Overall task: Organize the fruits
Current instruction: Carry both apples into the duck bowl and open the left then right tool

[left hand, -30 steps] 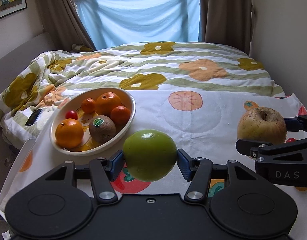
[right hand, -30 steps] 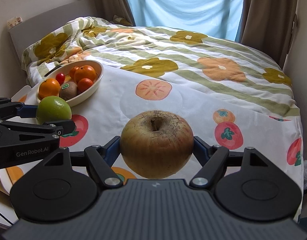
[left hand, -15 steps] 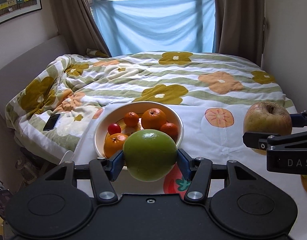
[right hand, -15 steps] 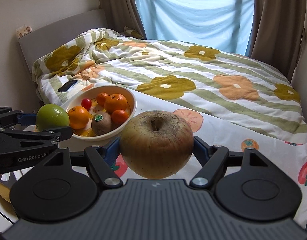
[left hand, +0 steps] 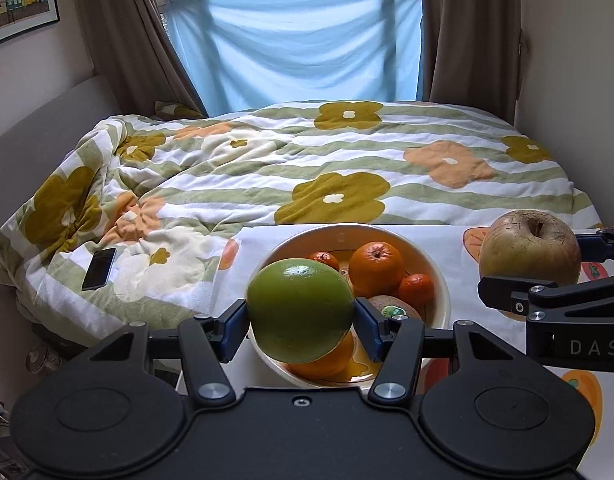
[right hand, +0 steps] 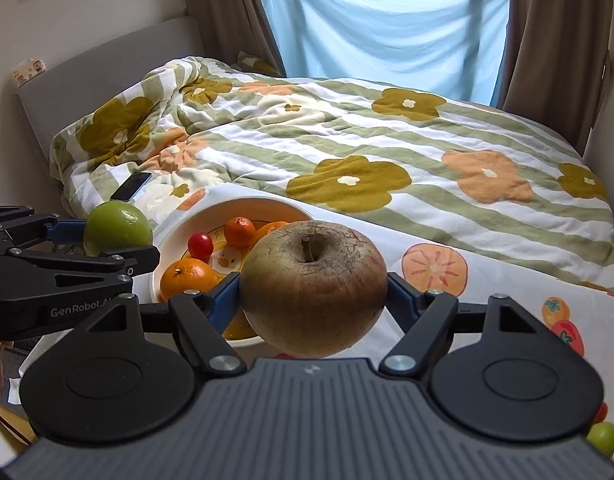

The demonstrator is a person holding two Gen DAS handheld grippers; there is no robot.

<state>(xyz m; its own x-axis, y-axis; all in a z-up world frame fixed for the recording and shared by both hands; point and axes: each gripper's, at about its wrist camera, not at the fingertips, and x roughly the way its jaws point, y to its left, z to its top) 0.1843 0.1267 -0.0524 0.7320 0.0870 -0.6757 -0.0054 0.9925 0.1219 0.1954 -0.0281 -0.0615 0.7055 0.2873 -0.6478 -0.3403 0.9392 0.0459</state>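
Holding a green fruit (left hand: 299,311) in my left gripper (left hand: 299,320), blue pads pressed on both its sides, low centre of the left wrist view, in front of the cream bowl (left hand: 437,276). My right gripper (right hand: 313,300) clamps a russet brown apple (right hand: 313,288) stem-up, centre of the right wrist view. Bowl contents visible: a large orange (left hand: 376,268), two small mandarins (left hand: 416,289), a kiwi with sticker (left hand: 395,309), a cherry tomato (right hand: 199,245), another orange (right hand: 189,278). A phone (left hand: 99,268) lies on the flowered duvet (left hand: 347,160), middle left.
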